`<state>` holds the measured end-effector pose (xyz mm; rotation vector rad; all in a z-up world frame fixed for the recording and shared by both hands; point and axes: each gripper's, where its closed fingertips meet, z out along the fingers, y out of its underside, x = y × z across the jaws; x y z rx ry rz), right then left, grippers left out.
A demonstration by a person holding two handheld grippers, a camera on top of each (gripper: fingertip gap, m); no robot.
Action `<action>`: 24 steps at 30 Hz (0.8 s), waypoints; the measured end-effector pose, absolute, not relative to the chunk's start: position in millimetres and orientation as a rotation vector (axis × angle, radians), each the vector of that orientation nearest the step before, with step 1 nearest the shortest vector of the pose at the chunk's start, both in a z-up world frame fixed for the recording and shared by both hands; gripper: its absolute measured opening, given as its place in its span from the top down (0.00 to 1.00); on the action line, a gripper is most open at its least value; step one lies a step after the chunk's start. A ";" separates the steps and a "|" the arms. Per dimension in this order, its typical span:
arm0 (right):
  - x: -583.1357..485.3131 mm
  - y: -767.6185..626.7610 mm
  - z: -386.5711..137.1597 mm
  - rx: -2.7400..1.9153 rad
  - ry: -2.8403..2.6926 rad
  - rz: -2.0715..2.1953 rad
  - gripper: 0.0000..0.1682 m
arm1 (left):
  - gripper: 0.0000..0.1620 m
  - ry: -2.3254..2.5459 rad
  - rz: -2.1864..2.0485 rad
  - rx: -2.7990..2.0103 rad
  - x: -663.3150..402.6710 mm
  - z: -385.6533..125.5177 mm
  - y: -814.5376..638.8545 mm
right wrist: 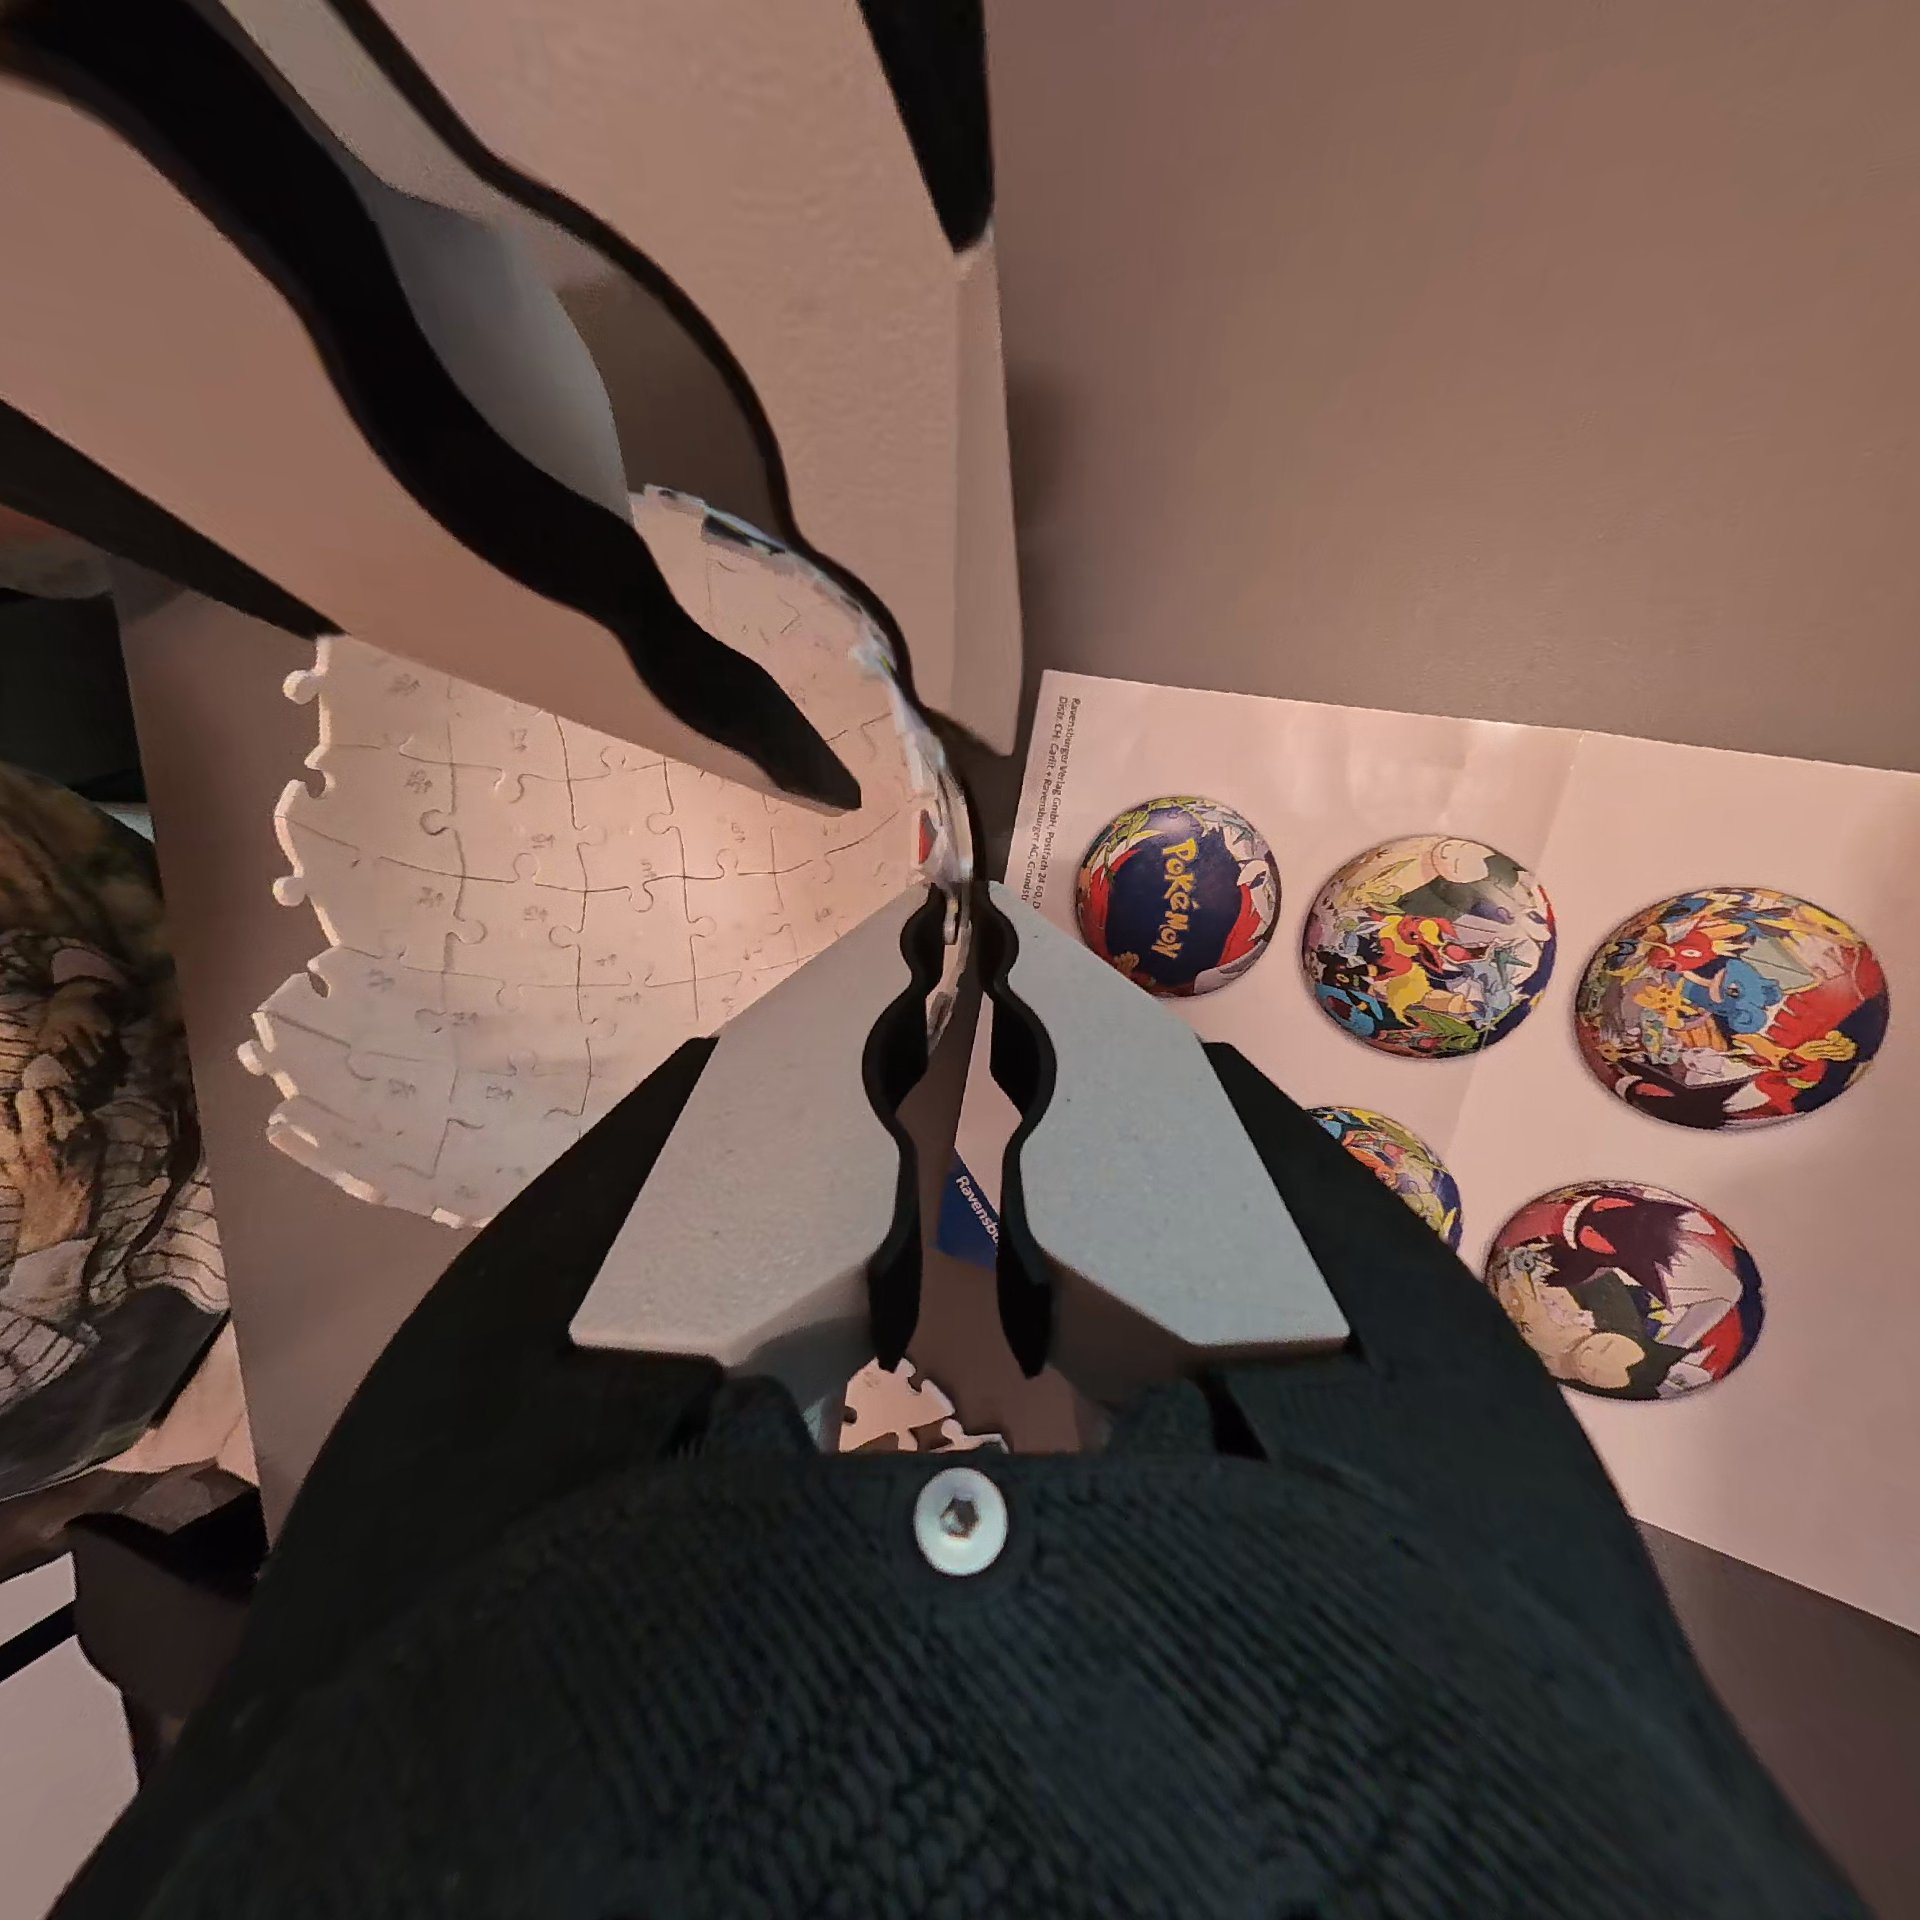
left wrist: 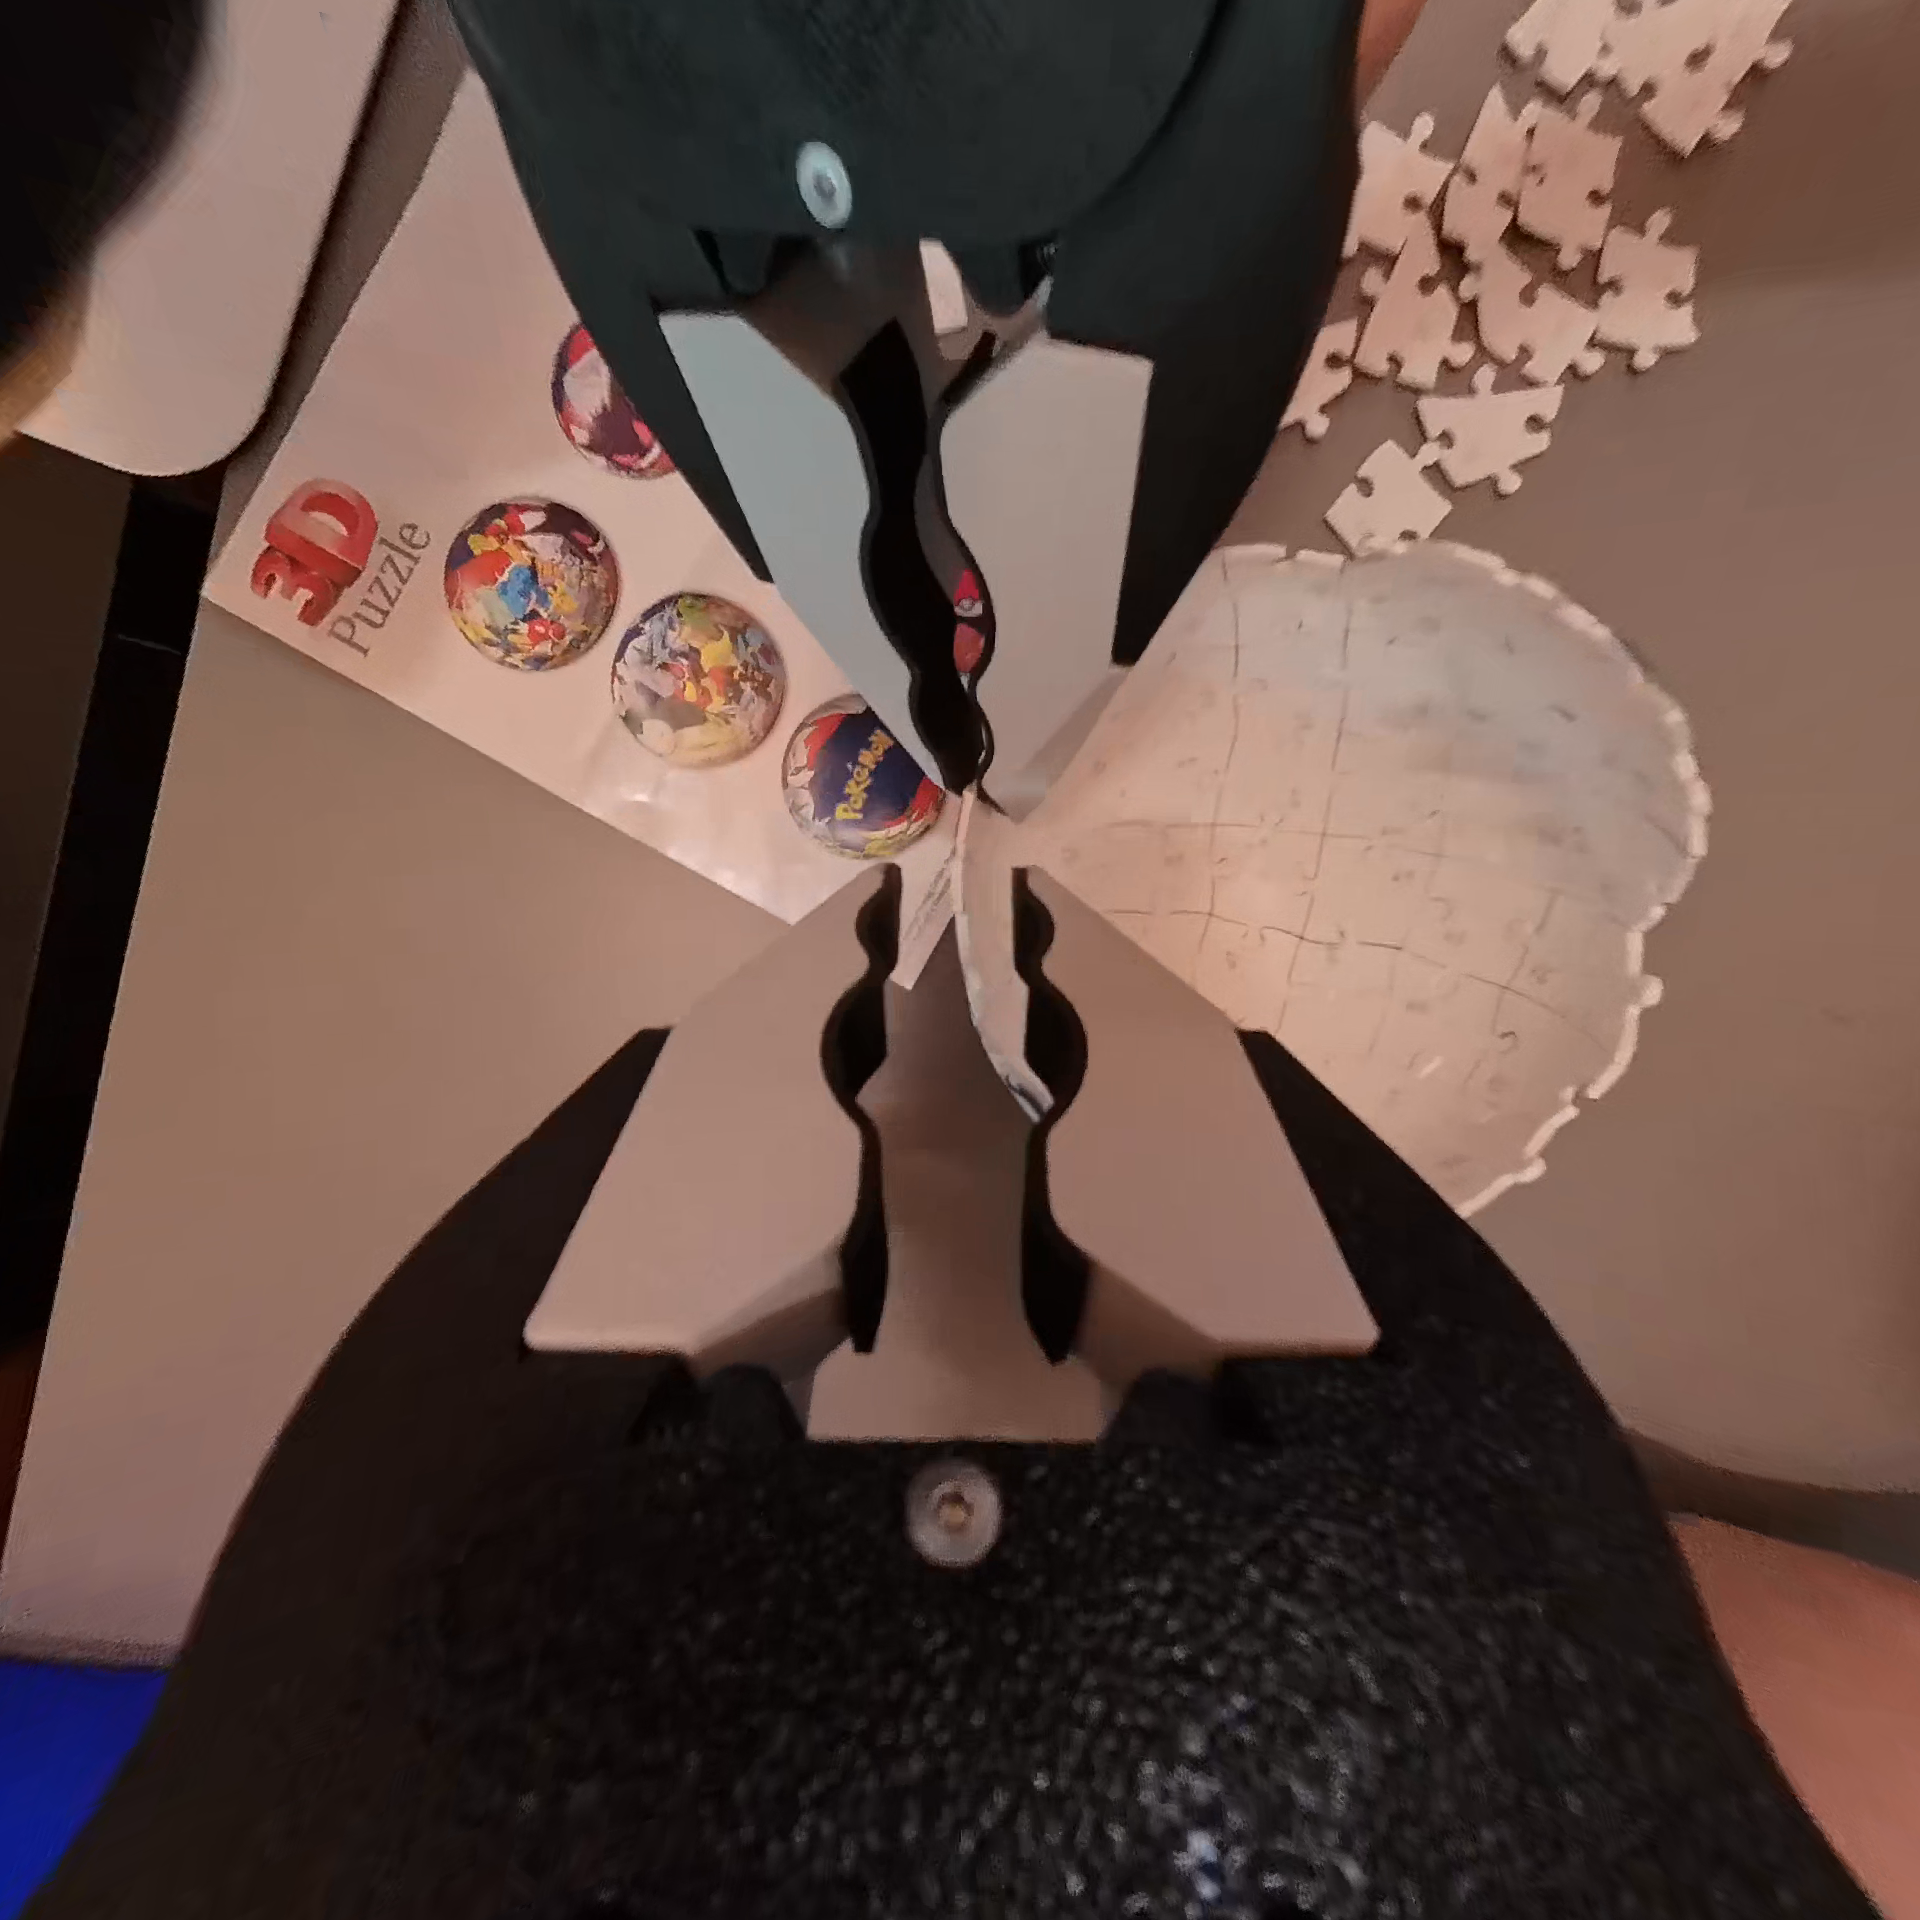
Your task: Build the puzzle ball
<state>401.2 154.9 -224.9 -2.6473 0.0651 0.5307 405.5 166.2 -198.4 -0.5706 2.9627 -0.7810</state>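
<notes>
A half-built puzzle ball (left wrist: 1351, 831), a white shell seen from its inner side, is held up above the table. It also shows in the right wrist view (right wrist: 499, 914). My left gripper (left wrist: 956, 883) straddles the shell's rim, one finger inside and one outside, and is shut on it. It reaches in from the upper left in the right wrist view (right wrist: 883, 748). My right gripper (right wrist: 961, 904) is shut on a small coloured puzzle piece (right wrist: 948, 935) at the same rim. It comes from the top in the left wrist view (left wrist: 966, 779), tip to tip with the left gripper.
A printed sheet with pictures of finished balls (right wrist: 1455, 935) lies on the table under the grippers (left wrist: 520, 582). Several loose white-backed pieces (left wrist: 1507, 260) lie at the far right. A cardboard flap (left wrist: 208, 312) is at the far left. A patterned dark object (right wrist: 83, 1091) stands beside the shell. The patterned dark object (right wrist: 83, 1091) is about 40 centimetres from both grippers' fingertips.
</notes>
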 end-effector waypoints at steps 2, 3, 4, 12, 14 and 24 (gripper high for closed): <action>401.4 154.7 -224.7 -2.647 0.069 0.532 0.99 | 0.88 2.999 -0.732 -0.541 402.3 -206.1 165.5; 401.3 154.7 -224.6 -2.646 0.069 0.532 0.99 | 0.88 3.009 -0.721 -0.535 401.9 -208.4 164.2; 401.1 154.6 -224.4 -2.643 0.069 0.533 0.99 | 0.92 3.013 -0.710 -0.533 402.4 -209.8 163.1; 403.1 148.1 -223.9 -2.651 0.041 0.524 0.88 | 1.00 2.993 -0.661 -0.457 405.1 -210.6 163.0; 403.4 149.9 -225.0 -2.649 0.040 0.516 0.82 | 1.00 2.989 -0.660 -0.448 405.5 -210.3 162.8; 397.9 153.3 -230.4 -2.665 0.007 0.529 0.97 | 1.00 2.981 -0.627 -0.444 407.5 -211.2 163.9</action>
